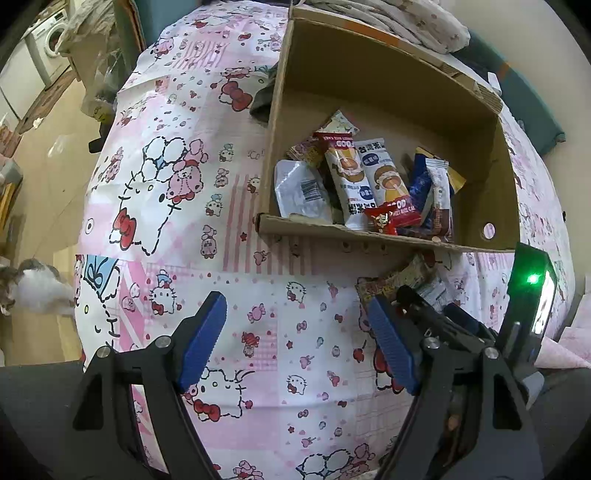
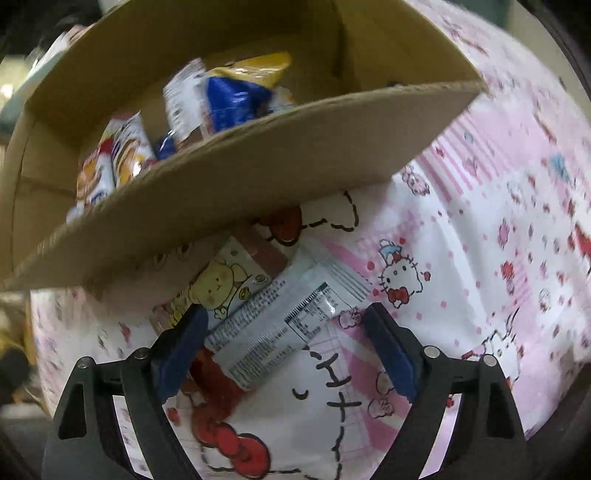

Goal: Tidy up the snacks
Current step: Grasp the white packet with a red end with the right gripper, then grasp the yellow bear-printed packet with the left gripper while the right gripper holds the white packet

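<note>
A cardboard box [image 1: 388, 92] stands on the pink cartoon cloth and holds several snack packets [image 1: 354, 184]. The box also shows in the right wrist view [image 2: 236, 170]. My left gripper [image 1: 295, 314] is open and empty over the cloth, short of the box. My right gripper [image 2: 284, 328] is open, its fingers either side of a white snack packet [image 2: 284, 325] lying on the cloth by the box's near wall. A packet with a yellow bear print [image 2: 225, 284] lies partly under it. In the left wrist view the right gripper [image 1: 424, 310] shows over these packets [image 1: 391, 284].
The pink cartoon-print cloth [image 1: 192, 206] covers the table. Its left edge drops to the floor [image 1: 55, 166], where a cat [image 1: 29, 284] stands. Folded fabric [image 1: 406, 18] lies behind the box. A washing machine [image 1: 51, 37] is far left.
</note>
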Motion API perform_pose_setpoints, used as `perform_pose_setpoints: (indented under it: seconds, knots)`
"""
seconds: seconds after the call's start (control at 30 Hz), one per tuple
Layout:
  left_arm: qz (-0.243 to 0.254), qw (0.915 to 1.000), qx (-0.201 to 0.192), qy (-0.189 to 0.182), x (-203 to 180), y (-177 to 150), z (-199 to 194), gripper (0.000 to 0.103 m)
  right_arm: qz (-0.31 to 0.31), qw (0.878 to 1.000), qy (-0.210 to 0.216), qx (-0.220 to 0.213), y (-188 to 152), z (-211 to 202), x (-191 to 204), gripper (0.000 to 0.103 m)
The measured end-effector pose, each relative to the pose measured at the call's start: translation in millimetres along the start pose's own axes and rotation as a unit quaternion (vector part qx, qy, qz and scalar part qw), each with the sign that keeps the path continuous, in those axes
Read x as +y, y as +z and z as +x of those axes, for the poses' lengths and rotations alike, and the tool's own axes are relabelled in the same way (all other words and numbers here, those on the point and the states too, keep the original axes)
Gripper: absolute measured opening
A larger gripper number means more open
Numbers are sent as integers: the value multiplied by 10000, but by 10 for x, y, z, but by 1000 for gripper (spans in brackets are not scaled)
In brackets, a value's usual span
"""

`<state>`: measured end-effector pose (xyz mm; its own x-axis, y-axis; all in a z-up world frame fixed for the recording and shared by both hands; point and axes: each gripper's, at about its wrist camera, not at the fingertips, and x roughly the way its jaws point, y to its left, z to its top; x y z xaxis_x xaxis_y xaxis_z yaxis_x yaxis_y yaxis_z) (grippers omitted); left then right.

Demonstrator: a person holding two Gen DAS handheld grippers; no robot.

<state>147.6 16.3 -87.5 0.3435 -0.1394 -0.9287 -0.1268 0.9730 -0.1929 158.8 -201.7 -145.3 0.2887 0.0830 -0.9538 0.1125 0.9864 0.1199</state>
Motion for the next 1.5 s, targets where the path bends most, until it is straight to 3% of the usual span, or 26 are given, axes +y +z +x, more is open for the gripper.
perform_pose_setpoints:
  seconds: [0.03,0.07,0.13,0.27,0.37,0.5,0.6,0.8,0.9,0.97,1.03,1.23,1.5]
  knots:
    - [30,10000,8,2,-12,-5,6,77,-53,9999,-133,46,-9,-13,-32,61]
    - [78,10000,21,16,-30,-9,17,77,-72,9999,-126,45,-17,-41,-78,54]
    - [164,9999,50,23,-68,-16,39,77,3,9998,38,170,-18,-79,-212,32]
    - [489,9986,180,-25,-223,-50,145,77,436,9954,712,479,-15,-203,-526,32]
    - [1015,9942,339,-83,-482,-66,319,77,652,9901,1103,568,-42,-356,-702,32]
    - [1878,9813,411,-110,-874,-38,517,77,614,9884,1309,472,-38,-537,-810,32]
    - [2237,9728,525,-279,-1091,20,692,77,682,9878,1338,406,-58,-621,-950,32]
    - [2963,9522,718,-205,-1386,13,1013,77,1128,9829,1389,427,-30,-600,-1123,32]
    - [2961,9526,669,-192,-1426,54,1091,70,1139,9826,1401,436,-77,-620,-1127,32]
    - [3016,9514,595,-157,-1440,44,1106,33,1183,9818,1417,444,-83,-616,-1143,32]
    - [2973,9517,683,-342,-1452,32,1092,22,1195,9818,1415,426,-72,-599,-1109,32]
    - [2744,9558,904,-553,-1455,-120,941,22,1640,9710,1680,450,-84,-572,-1185,32]
    - [2193,9681,988,-702,-1296,-276,446,22,1556,9716,1775,159,-62,-779,-1168,32]
